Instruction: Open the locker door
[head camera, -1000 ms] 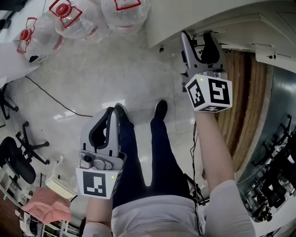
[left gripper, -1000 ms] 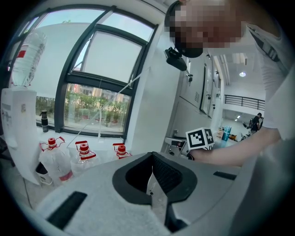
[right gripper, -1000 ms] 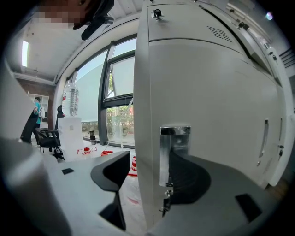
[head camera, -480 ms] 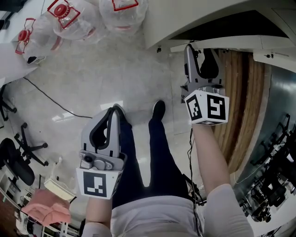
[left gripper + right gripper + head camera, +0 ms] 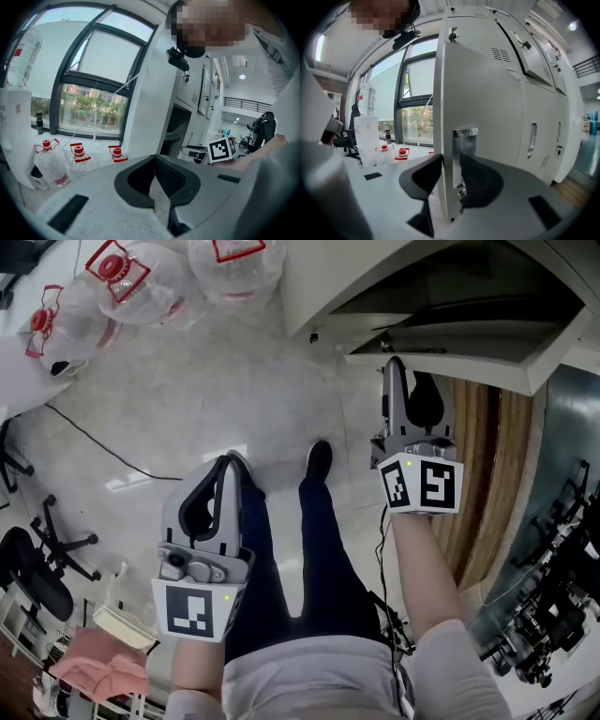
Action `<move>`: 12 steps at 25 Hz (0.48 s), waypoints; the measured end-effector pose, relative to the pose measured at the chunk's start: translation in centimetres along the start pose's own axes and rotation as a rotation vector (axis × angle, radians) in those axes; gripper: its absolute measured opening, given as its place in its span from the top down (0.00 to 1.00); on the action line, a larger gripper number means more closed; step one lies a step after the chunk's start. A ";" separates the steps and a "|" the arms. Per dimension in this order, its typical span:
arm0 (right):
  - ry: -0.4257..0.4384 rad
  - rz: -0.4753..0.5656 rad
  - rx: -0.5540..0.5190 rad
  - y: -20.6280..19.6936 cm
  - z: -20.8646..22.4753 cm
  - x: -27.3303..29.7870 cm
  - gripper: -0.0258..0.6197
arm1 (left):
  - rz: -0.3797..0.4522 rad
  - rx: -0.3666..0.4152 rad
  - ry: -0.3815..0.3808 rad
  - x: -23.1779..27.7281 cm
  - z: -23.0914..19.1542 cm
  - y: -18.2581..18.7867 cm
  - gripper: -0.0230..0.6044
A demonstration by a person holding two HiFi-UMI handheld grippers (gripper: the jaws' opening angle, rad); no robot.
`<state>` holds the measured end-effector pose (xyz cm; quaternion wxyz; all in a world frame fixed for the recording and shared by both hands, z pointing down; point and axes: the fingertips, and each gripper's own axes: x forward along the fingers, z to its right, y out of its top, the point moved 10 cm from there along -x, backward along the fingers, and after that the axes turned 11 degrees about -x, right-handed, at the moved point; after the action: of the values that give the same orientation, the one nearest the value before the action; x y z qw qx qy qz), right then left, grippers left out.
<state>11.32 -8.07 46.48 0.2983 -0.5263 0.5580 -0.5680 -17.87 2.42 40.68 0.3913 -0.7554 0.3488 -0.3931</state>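
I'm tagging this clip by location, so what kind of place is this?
Probably an office or workplace locker area: a row of grey metal lockers, one locker door ajar, an office chair and big water bottles on the floor by a window.

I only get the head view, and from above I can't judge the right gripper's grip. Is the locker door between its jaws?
Observer: Yes. In the right gripper view the free edge of the locker door stands between the jaws of the right gripper, which have just been closing and now look pressed on both faces.
Operator: Where along the edge?
Observer: Level with the shiny metal handle; one jaw lies over its lower part.
Operator: And the other one?
Observer: The left gripper is shut on nothing, pointing toward the water bottles.
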 end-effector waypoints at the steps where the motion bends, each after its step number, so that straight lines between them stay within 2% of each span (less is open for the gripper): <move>1: -0.005 -0.003 0.004 -0.2 0.1 -0.4 0.77 | -0.002 -0.004 -0.004 0.2 0.0 0.0 0.96; 12: -0.109 -0.039 0.065 -2.3 1.4 -6.0 0.77 | -0.064 0.004 -0.046 1.7 2.2 -0.9 0.96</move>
<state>14.78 -2.52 46.84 0.3340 -0.5572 0.5118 -0.5621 -15.02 2.04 41.13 0.3879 -0.7744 0.3145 -0.3885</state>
